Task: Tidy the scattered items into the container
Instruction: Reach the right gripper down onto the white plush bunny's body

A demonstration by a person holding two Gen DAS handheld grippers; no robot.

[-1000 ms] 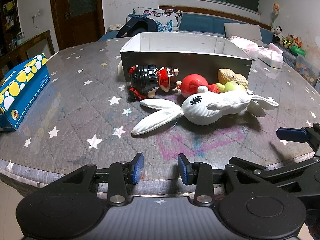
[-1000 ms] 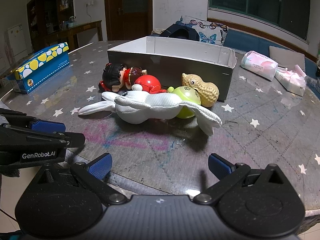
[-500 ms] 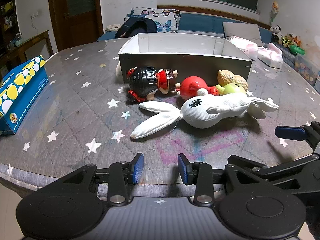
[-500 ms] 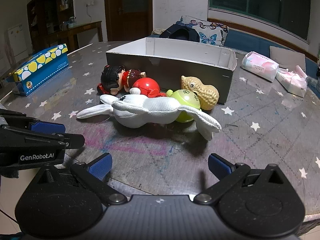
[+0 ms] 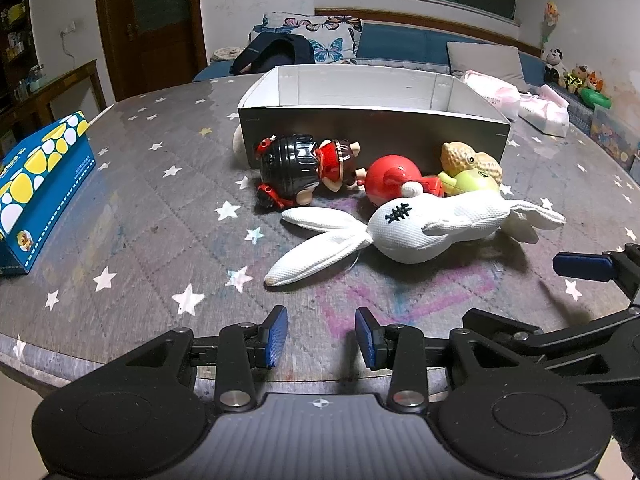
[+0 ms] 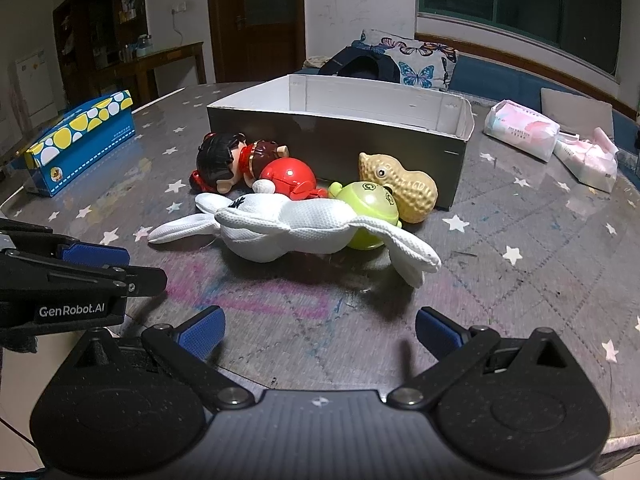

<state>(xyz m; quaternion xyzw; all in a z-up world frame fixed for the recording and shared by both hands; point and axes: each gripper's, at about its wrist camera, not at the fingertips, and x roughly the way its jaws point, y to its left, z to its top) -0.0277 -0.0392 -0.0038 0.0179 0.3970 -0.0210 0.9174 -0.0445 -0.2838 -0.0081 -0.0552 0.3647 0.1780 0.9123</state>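
Observation:
A grey cardboard box (image 5: 372, 136) (image 6: 332, 136), white inside, stands open at mid-table. In front of it lie a white plush rabbit (image 5: 420, 228) (image 6: 288, 226), a black-haired doll (image 5: 300, 172) (image 6: 224, 160), a red round toy (image 5: 390, 176) (image 6: 286, 176), a green round toy (image 5: 474, 182) (image 6: 370, 204) and a tan peanut toy (image 5: 468, 156) (image 6: 400, 184). My left gripper (image 5: 321, 336) is over the near table edge, jaws narrowly apart and empty. My right gripper (image 6: 320, 330) is wide open and empty, short of the rabbit.
A blue and yellow tissue box (image 5: 36, 184) (image 6: 80, 140) sits at the left. Pink tissue packs (image 6: 520, 128) lie at the far right. The round grey star-patterned table (image 5: 140, 208) ends just under both grippers. Each gripper shows at the edge of the other's view.
Both grippers have risen slightly and tilted down; the toys and box sit a little lower and nearer in view. Jaw openings are unchanged.

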